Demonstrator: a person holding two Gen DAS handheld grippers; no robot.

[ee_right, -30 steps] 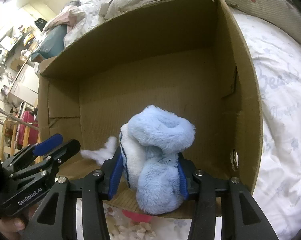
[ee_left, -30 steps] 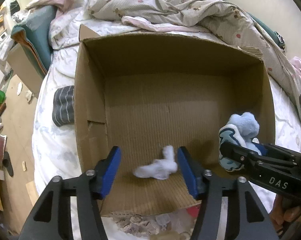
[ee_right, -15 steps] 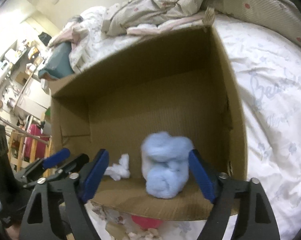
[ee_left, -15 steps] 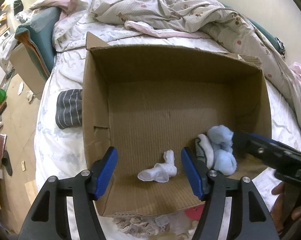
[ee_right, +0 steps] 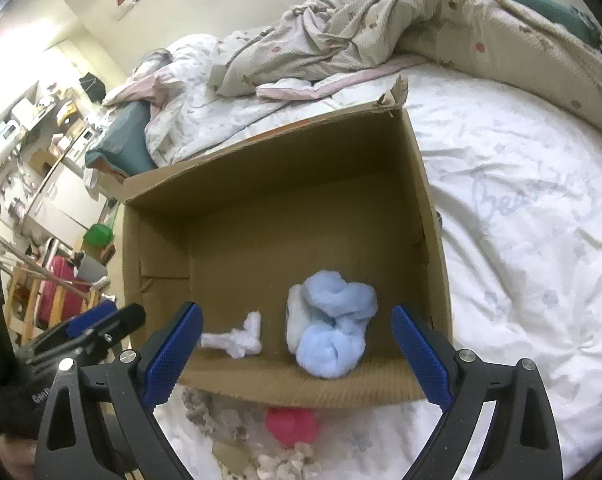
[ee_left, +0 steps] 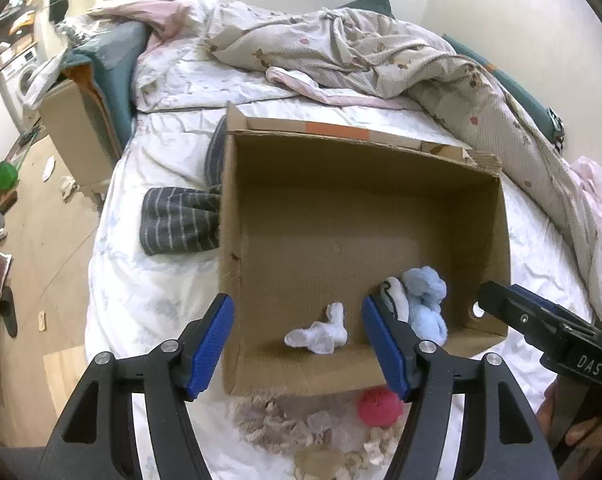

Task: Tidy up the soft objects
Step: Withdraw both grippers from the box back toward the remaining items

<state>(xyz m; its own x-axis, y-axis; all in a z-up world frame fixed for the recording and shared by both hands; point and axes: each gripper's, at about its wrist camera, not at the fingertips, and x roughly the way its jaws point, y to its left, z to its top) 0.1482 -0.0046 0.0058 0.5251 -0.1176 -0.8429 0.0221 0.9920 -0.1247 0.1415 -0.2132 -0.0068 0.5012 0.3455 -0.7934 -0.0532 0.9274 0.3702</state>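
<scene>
**Two soft items lie in the cardboard box; both grippers spread and empty**

Left wrist view: The left gripper (ee_left: 297, 344) hangs above the near wall of the open brown cardboard box (ee_left: 497, 240), its blue-padded jaws set wide with nothing between them. On the box floor, close to the near wall, lies a small crumpled white sock (ee_left: 321, 330). Just to its right sits the fluffy light-blue and white plush bundle (ee_left: 423, 300), partly hidden behind the gripper's right pad. The right gripper (ee_left: 497, 300) enters from the right edge, near the box's right wall. In front of the box, on the white patterned bedsheet (ee_left: 141, 292), rest a pink-red round soft ball (ee_left: 379, 406) and a beige frilly piece of fabric (ee_left: 273, 420). A dark grey striped folded garment (ee_left: 177, 220) lies against the box's left outer wall. A rumpled beige quilt (ee_left: 381, 56) covers the far side of the bed.

Right wrist view: The right gripper (ee_right: 297, 354) is likewise spread wide and holds nothing. Beyond its pads, the plush bundle (ee_right: 333, 336) rests on the box floor beside the right wall (ee_right: 429, 240), apart from both pads. The white sock (ee_right: 237, 338) lies to its left, not touching it. The ball (ee_right: 291, 426) shows just outside the near wall.
</scene>
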